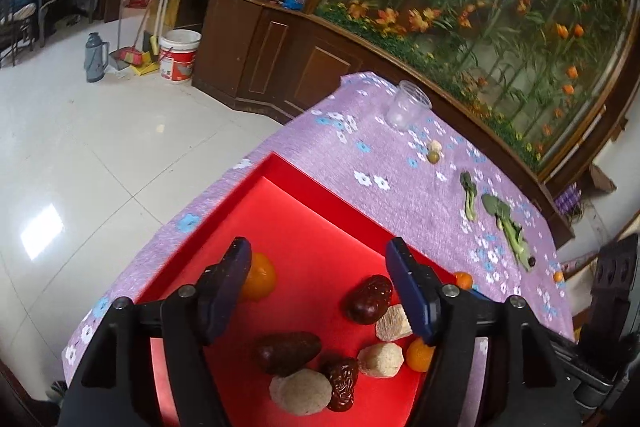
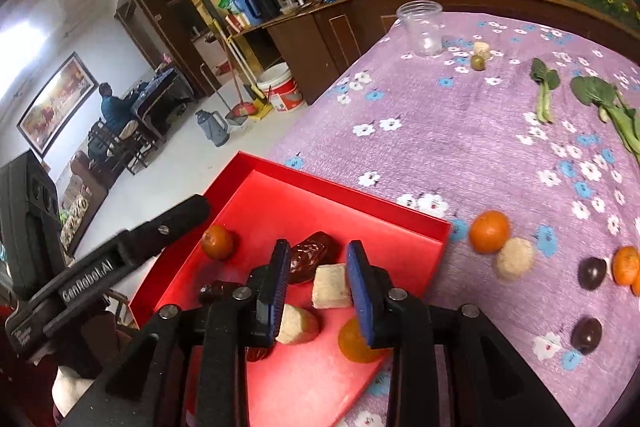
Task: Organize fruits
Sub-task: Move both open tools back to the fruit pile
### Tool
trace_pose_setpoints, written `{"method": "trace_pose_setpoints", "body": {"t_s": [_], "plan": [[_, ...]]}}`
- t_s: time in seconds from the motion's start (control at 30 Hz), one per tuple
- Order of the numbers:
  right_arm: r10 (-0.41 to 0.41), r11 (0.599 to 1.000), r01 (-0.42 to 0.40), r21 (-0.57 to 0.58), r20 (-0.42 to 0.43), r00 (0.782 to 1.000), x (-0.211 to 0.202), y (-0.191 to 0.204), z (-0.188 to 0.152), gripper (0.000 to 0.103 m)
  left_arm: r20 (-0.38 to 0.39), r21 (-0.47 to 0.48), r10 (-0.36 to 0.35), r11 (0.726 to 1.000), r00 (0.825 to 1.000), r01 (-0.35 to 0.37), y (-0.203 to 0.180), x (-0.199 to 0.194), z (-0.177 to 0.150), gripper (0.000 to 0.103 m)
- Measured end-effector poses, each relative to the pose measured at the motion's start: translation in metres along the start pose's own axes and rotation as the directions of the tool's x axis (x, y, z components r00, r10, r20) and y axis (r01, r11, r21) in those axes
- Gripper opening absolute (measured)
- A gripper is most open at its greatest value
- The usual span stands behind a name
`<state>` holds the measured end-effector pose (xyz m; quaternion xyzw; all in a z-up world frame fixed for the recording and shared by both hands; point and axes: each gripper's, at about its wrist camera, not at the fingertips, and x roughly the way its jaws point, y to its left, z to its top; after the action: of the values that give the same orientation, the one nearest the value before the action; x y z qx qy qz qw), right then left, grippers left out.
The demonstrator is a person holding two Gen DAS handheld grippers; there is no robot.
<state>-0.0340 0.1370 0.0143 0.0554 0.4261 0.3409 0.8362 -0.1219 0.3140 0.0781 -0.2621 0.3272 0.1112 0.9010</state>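
Observation:
A red tray [image 1: 320, 211] lies on the purple flowered cloth [image 1: 400, 163]. It holds dark red dates [image 1: 368, 299], pale lumps [image 1: 380, 359] and orange fruits [image 1: 260, 275]. My left gripper [image 1: 318, 247] hangs open above the tray with nothing between its pads. My right gripper [image 2: 318, 247] is open a little over the tray [image 2: 280, 195]. A pale cube [image 2: 330, 285] lies on the tray floor between its fingers, and the pads do not press on it. An orange [image 2: 489, 231], a pale ball [image 2: 516, 259] and two dark fruits [image 2: 592, 273] sit on the cloth to the right.
A clear plastic jar [image 2: 422, 27] stands at the table's far corner, with a small green fruit [image 2: 477, 62] near it. Leafy greens [image 2: 544, 87] lie on the far right. Wooden cabinets and a white bucket [image 1: 178, 57] stand beyond the table. A person sits at a distant table.

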Motion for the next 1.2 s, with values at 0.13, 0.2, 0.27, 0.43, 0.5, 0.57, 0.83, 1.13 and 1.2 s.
{"method": "trace_pose_setpoints", "body": {"t_s": [0.13, 0.2, 0.27, 0.43, 0.5, 0.57, 0.83, 1.13, 1.2], "plan": [[-0.007, 0.999, 0.006, 0.038, 0.016, 1.000, -0.012, -0.010, -0.004, 0.033, 0.022, -0.036, 0.001, 0.999, 1.000, 0.000, 0.006, -0.012, 0.002, 0.069], [-0.008, 0.998, 0.006, 0.058, 0.023, 1.000, -0.019, -0.015, -0.008, 0.036, 0.028, -0.044, -0.003, 0.999, 1.000, 0.005, 0.007, -0.017, 0.001, 0.070], [-0.011, 0.997, 0.008, 0.074, 0.032, 0.999, -0.025, -0.019, -0.011, 0.042, 0.033, -0.049, -0.012, 0.999, 0.999, 0.013, 0.006, -0.022, 0.001, 0.070], [-0.021, 0.993, 0.014, 0.117, 0.065, 0.998, -0.048, -0.031, -0.023, 0.045, 0.057, -0.065, -0.030, 0.997, 0.998, 0.034, 0.006, -0.038, 0.001, 0.070], [-0.035, 0.990, 0.024, 0.139, 0.080, 0.996, -0.058, -0.039, -0.029, 0.046, 0.086, -0.075, -0.031, 0.996, 0.996, 0.037, 0.010, -0.050, 0.003, 0.070], [-0.047, 0.985, 0.031, 0.168, 0.094, 0.994, -0.067, -0.048, -0.034, 0.048, 0.115, -0.084, -0.018, 0.996, 0.993, 0.028, 0.016, -0.061, 0.006, 0.070], [-0.033, 0.976, 0.002, 0.218, 0.135, 0.990, -0.090, -0.064, -0.048, 0.049, 0.214, -0.159, 0.086, 0.986, 0.973, -0.052, 0.047, -0.103, 0.013, 0.073], [0.002, 0.983, -0.032, 0.180, 0.161, 0.987, -0.103, -0.051, -0.052, 0.049, 0.237, -0.146, 0.094, 0.987, 0.967, -0.061, 0.042, -0.112, 0.013, 0.073], [0.016, 0.985, -0.044, 0.165, 0.167, 0.986, -0.106, -0.045, -0.052, 0.049, 0.234, -0.137, 0.090, 0.989, 0.968, -0.058, 0.039, -0.112, 0.012, 0.073]]}}
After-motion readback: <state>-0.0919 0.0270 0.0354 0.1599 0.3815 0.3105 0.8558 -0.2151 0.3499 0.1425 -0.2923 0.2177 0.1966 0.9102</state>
